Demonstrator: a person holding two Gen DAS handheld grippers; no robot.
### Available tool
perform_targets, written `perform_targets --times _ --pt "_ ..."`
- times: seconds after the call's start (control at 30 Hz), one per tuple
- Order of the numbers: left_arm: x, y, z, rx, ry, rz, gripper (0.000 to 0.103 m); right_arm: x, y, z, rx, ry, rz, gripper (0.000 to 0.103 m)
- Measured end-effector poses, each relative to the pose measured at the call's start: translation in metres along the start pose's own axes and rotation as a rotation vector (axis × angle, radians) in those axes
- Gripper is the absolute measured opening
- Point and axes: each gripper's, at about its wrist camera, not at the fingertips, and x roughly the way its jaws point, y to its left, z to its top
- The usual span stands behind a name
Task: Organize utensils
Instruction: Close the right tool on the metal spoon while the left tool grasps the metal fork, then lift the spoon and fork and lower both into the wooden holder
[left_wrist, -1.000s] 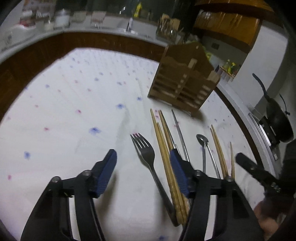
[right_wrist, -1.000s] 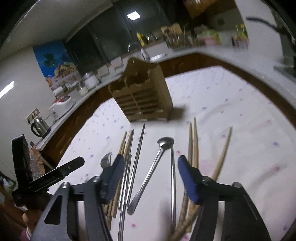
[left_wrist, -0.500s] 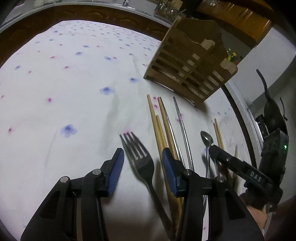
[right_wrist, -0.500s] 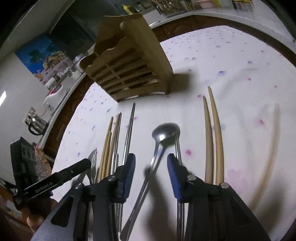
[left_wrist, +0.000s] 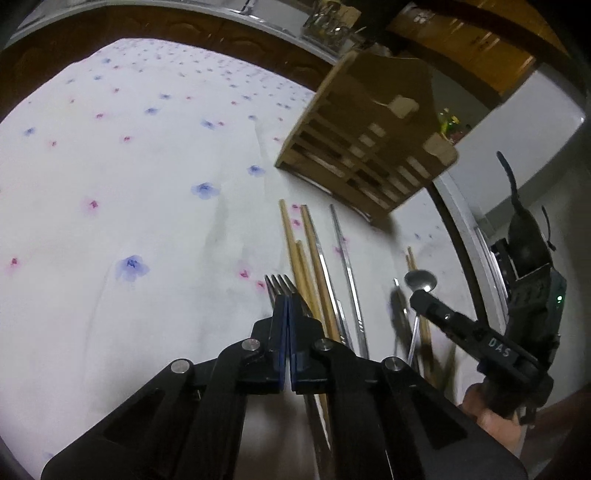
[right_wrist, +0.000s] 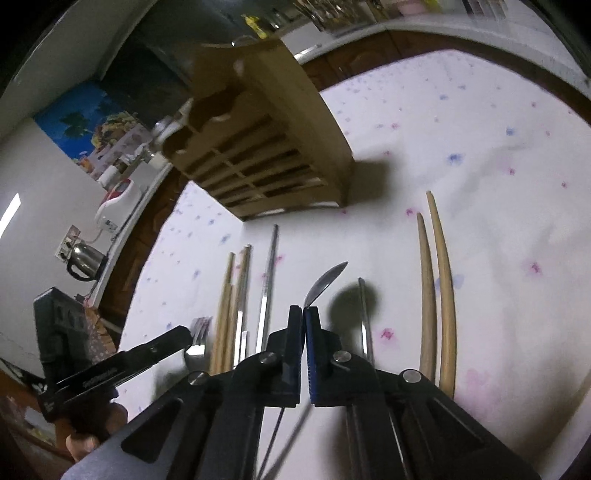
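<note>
Utensils lie in a row on the flowered tablecloth (left_wrist: 129, 184) in front of a wooden utensil holder (left_wrist: 369, 147) (right_wrist: 266, 147). My left gripper (left_wrist: 287, 306) is shut on the fork (left_wrist: 280, 286), whose tines stick out past the blue pads. My right gripper (right_wrist: 303, 314) is shut on the spoon (right_wrist: 327, 280), whose bowl is turned on edge and whose handle runs back under the jaws. Wooden chopsticks (left_wrist: 299, 258) and metal chopsticks (left_wrist: 347, 266) lie between the two grippers. Another wooden pair (right_wrist: 436, 277) lies to the right of the spoon.
A single metal chopstick (right_wrist: 365, 317) lies just right of the right gripper. A kettle (right_wrist: 85, 262) stands on the counter to the left, and a dark pan (left_wrist: 524, 236) sits beyond the table's right edge. A hand (left_wrist: 487, 421) holds the right gripper.
Both grippers dropped closer to the cloth and closed: the left on the fork, the right on the spoon. The spoon's bowl has turned from flat to on edge.
</note>
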Motion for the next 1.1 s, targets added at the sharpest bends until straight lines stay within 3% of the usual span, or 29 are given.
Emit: perform_targets --times 0.13,0.27,0.43,0.5,0.67,0.73,0.8,0.93,1.1 --pt "-0.008 -0.008 -0.005 0.034 -0.005 0.005 0.0 -0.019 0.01 -0.002 -0.028 -0.048 0.006 0.002" --pt "-0.007 0.002 -0.008 -0.013 0.017 0.023 0.003 -0.033 0.014 -0.004 -0.035 -0.073 0.006 0.002" --pt "0.003 0.015 -0.004 -0.1 0.053 -0.057 0.029 -0.046 0.013 -0.01 -0.027 -0.094 0.005 0.002" --pt "0.011 0.017 -0.001 -0.119 0.076 -0.094 0.031 -0.05 0.011 -0.013 -0.019 -0.096 0.001 0.002" --pt "0.028 0.002 0.002 -0.069 0.095 -0.079 0.028 -0.056 0.002 -0.015 0.003 -0.103 -0.015 0.002" --pt "0.031 -0.004 0.003 -0.039 0.092 -0.046 0.017 -0.059 0.0 -0.016 0.01 -0.111 -0.022 0.002" --pt "0.031 -0.004 0.002 -0.039 0.099 -0.069 0.008 -0.061 -0.001 -0.015 0.015 -0.117 -0.026 0.002" --pt "0.02 -0.004 -0.004 -0.023 0.077 -0.045 0.006 -0.067 0.0 -0.015 0.017 -0.133 -0.026 0.002" --pt "-0.017 -0.003 -0.009 -0.051 0.014 -0.09 0.003 -0.074 0.009 -0.014 -0.002 -0.152 -0.011 0.002"
